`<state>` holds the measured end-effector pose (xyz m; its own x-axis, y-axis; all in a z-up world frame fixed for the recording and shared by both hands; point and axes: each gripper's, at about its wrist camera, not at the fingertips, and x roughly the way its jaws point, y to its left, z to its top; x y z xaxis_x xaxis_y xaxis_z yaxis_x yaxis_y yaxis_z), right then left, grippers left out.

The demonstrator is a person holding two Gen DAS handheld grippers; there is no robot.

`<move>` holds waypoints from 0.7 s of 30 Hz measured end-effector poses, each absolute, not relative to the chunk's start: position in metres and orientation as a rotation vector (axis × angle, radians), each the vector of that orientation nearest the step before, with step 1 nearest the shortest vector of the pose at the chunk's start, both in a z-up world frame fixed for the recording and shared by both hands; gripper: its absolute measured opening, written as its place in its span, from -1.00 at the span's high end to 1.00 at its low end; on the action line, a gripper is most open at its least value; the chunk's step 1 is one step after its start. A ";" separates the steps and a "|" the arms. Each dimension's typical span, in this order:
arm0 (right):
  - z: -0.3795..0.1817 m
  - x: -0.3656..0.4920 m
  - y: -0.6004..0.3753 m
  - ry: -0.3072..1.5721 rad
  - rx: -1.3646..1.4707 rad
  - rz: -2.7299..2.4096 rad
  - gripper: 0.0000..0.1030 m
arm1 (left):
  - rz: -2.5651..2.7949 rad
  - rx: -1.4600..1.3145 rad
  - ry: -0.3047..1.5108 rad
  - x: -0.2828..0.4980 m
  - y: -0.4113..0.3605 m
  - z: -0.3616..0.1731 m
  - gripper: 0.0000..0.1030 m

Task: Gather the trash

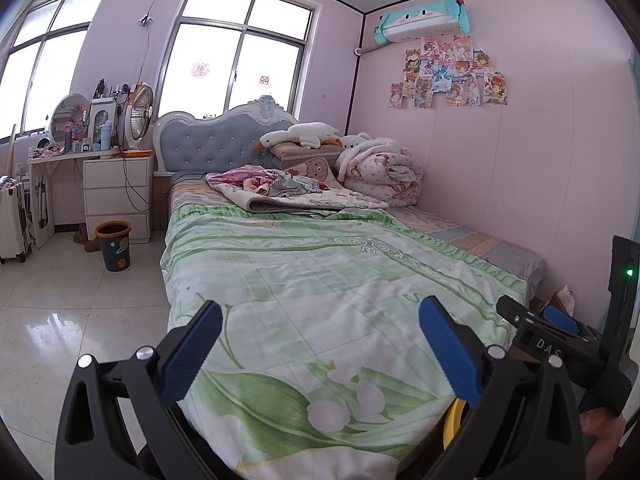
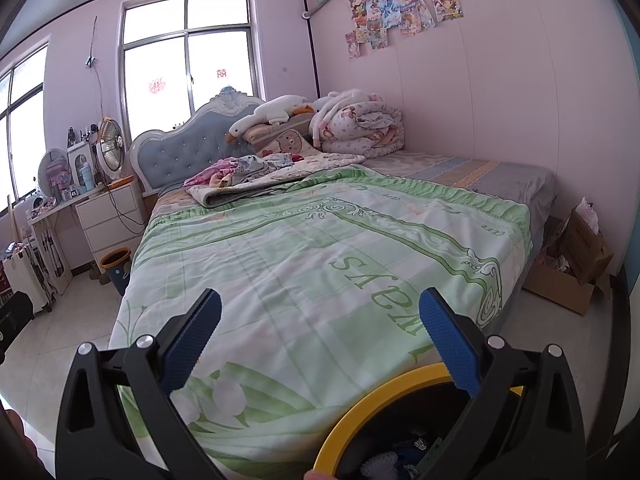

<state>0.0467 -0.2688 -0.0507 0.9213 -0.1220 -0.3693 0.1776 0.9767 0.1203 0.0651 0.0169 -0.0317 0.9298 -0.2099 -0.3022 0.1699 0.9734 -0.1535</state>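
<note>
My left gripper (image 1: 320,344) is open above the foot of a bed, with nothing between its blue pads (image 1: 192,352). My right gripper (image 2: 320,336) is open too and holds nothing; the left wrist view shows it from the side as the right gripper (image 1: 536,316). Just below the right gripper stands a dark bin with a yellow rim (image 2: 372,404), with crumpled scraps (image 2: 384,462) at its bottom. A sliver of that yellow rim (image 1: 452,420) shows in the left wrist view. No loose trash shows on the green floral quilt (image 1: 320,272).
A second bin with an orange rim (image 1: 113,246) stands on the tiled floor by the white drawers (image 1: 118,196). A suitcase (image 1: 14,220) is at far left. Blankets, pillows and a plush goose (image 1: 300,136) pile at the headboard. An open cardboard box (image 2: 576,276) sits right of the bed.
</note>
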 end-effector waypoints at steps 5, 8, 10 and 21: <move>-0.052 0.047 -0.268 0.371 0.156 -0.158 -0.84 | -0.199 -0.125 0.327 0.066 0.017 -0.034 -0.84; -0.053 0.046 -0.268 0.372 0.160 -0.160 -0.84 | -0.201 -0.126 0.329 0.066 0.017 -0.035 -0.84; -0.053 0.047 -0.268 0.373 0.161 -0.160 -0.84 | -0.201 -0.126 0.332 0.068 0.017 -0.035 -0.84; -0.056 0.047 -0.270 0.381 0.170 -0.161 -0.84 | -0.205 -0.123 0.337 0.067 0.018 -0.037 -0.84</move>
